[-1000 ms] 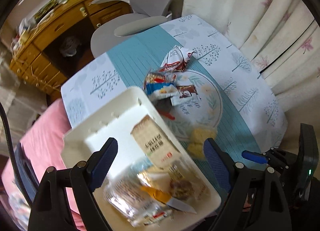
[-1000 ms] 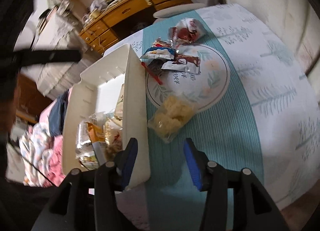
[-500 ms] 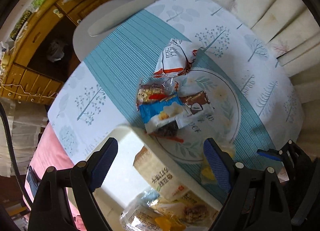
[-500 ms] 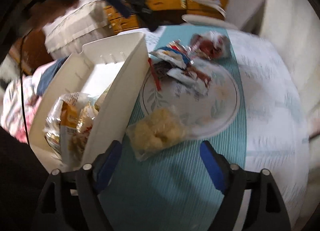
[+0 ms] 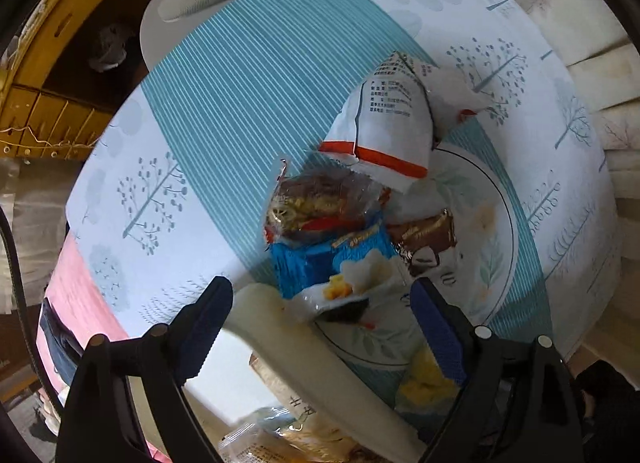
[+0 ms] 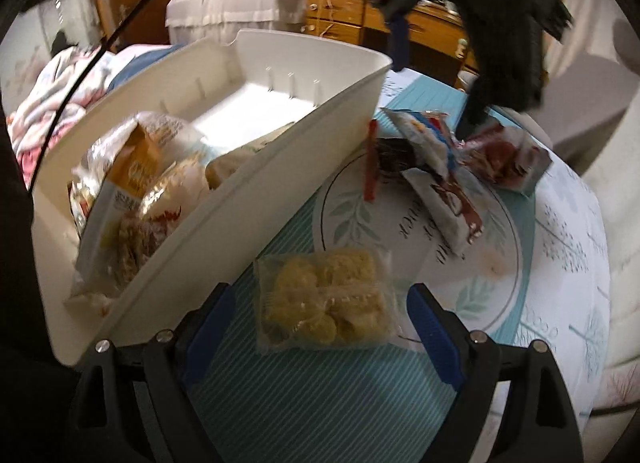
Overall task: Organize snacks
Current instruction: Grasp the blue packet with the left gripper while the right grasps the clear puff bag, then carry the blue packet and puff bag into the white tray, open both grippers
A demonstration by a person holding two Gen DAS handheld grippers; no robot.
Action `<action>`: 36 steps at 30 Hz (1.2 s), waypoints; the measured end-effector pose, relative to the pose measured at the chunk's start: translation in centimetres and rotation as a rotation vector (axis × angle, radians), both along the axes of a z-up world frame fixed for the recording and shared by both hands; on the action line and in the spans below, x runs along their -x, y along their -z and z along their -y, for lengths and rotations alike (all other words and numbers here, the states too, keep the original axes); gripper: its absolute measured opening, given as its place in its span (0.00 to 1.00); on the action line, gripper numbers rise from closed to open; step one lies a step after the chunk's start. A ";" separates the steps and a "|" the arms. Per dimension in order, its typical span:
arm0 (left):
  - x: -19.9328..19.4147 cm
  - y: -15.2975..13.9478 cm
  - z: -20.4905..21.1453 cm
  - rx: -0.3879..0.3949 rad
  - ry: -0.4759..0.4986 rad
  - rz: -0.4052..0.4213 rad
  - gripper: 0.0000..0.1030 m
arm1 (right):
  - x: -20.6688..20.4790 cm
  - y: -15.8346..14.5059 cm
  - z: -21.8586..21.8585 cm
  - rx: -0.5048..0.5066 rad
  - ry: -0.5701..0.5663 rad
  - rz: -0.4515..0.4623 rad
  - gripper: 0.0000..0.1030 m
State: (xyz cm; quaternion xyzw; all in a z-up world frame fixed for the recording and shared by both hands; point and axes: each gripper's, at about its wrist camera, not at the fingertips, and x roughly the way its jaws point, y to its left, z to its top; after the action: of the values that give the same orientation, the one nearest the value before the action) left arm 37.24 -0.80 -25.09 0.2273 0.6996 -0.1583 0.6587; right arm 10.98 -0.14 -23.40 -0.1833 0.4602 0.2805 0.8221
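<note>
While the white bin (image 6: 248,199) already holds several packets, the yellow biscuit pack (image 6: 324,299), untouched, lies on the table between the opening jaws of the right gripper (image 6: 316,327), and the left gripper (image 5: 320,323), also opening and empty, hangs over the remaining snack pile (image 5: 344,239) on the plate (image 5: 500,199).

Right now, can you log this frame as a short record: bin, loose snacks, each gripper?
bin: white bin, several packets inside at its near end
loose snacks: clear bag of yellow snacks beside the bin; blue packet, white packet and others piled by the round mat
left gripper: jaws opening, nothing gripped, over the blue packet
right gripper: jaws opening, bag of yellow snacks between them, not gripped
</note>
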 end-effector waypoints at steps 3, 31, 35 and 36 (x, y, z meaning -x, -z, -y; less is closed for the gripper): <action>-0.3 1.2 0.3 -0.016 -0.004 -0.025 0.87 | 0.1 0.7 -0.8 0.019 -0.031 0.010 0.86; -0.8 1.4 0.4 0.036 -0.117 -0.052 0.34 | -0.9 2.4 -1.1 0.113 0.007 0.019 0.67; -0.1 -0.3 0.4 0.059 -0.124 -0.041 0.34 | -0.9 1.8 -0.3 0.113 0.035 0.013 0.67; 0.2 -0.6 0.4 0.063 -0.125 -0.037 0.34 | -0.9 1.5 0.0 0.114 0.046 0.015 0.67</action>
State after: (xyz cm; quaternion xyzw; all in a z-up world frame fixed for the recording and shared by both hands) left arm 37.01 -1.15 -24.45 0.1591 0.7193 -0.1430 0.6610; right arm 11.87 -0.13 -24.91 -0.2211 0.4735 0.2334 0.8200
